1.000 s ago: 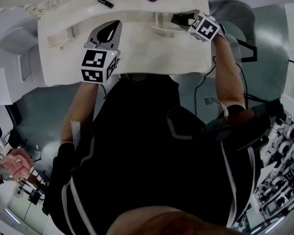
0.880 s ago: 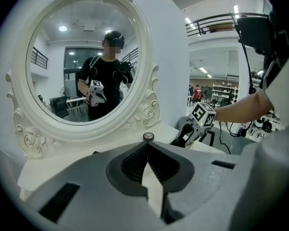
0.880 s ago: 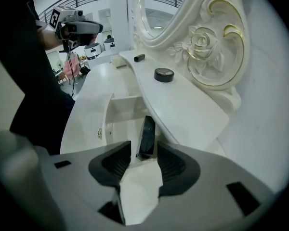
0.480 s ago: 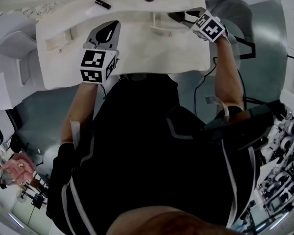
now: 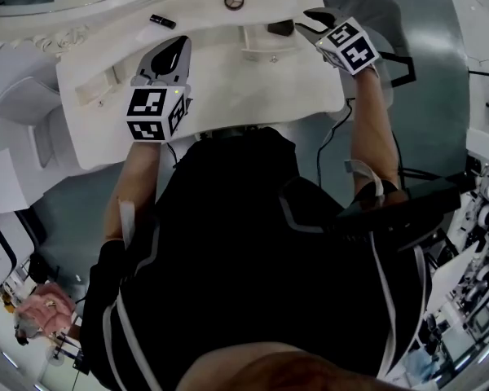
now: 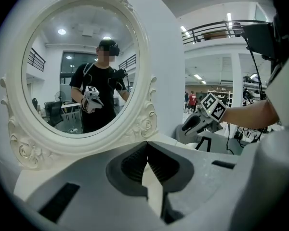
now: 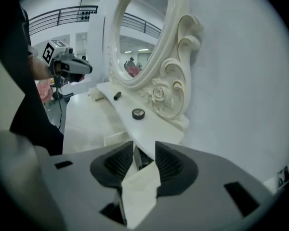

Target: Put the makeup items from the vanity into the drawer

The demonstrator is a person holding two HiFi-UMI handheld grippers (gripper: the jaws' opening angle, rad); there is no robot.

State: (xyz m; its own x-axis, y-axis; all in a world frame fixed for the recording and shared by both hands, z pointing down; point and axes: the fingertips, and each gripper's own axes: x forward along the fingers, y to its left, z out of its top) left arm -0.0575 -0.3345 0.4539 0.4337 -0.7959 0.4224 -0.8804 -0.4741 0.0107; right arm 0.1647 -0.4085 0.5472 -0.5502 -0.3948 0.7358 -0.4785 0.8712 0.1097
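Observation:
A black lipstick (image 5: 163, 21) (image 7: 116, 95) and a round dark compact (image 5: 234, 1) (image 7: 138, 113) lie on the white vanity's raised shelf (image 5: 196, 10). A dark makeup item (image 5: 281, 28) (image 7: 141, 160) rests in the small open drawer (image 5: 257, 41), just left of my right gripper (image 5: 310, 19) (image 7: 144, 148). Its jaws are closing and press on nothing; the dark item shows through the gap beyond them. My left gripper (image 5: 169, 55) (image 6: 146, 146) hovers over the vanity top, jaws shut and empty.
The oval mirror (image 6: 82, 71) (image 7: 135, 32) with its carved frame stands behind the shelf. A second small drawer (image 5: 102, 84) sits at the vanity's left. The vanity's front edge (image 5: 228, 125) is against the person's body. People stand in the room at far left.
The right gripper has let go of the dark item, which now lies in the drawer, and has drawn back to the right. The left gripper has barely moved.

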